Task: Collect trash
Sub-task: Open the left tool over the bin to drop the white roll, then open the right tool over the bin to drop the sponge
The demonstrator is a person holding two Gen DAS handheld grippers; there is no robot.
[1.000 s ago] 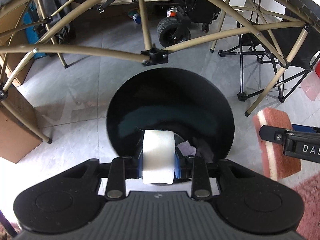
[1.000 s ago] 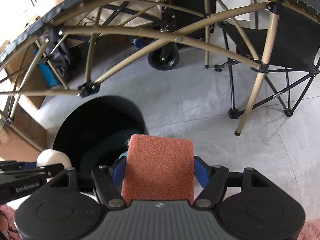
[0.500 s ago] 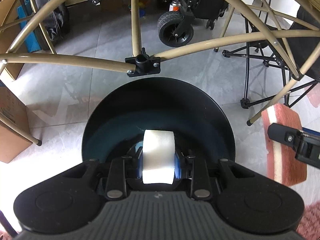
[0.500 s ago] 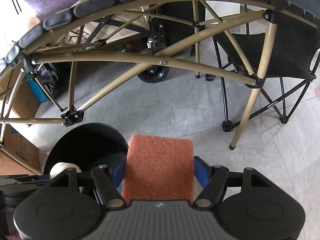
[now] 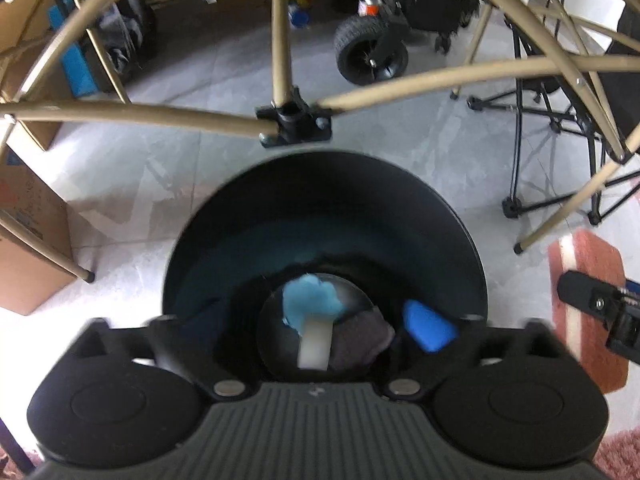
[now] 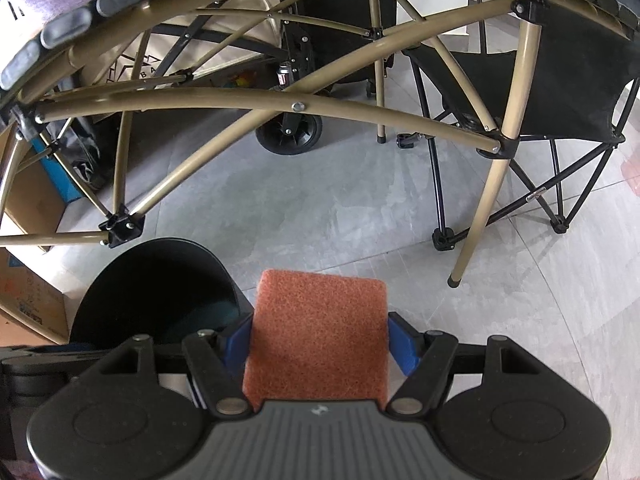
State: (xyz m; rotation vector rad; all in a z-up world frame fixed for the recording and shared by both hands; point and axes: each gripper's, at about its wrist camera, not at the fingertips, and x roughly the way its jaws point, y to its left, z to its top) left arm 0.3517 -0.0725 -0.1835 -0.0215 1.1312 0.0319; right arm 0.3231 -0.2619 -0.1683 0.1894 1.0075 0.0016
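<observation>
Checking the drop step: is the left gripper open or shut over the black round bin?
Open. The left gripper has its jaws spread wide above the black round bin, and a white piece lies inside.

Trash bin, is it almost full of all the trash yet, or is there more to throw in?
Partly done. The black trash bin already holds a white roll, a blue scrap and a grey wad; the left gripper hangs open over it. In hand: the right gripper clamps an orange scouring sponge, beside the bin, not yet dropped.
</observation>
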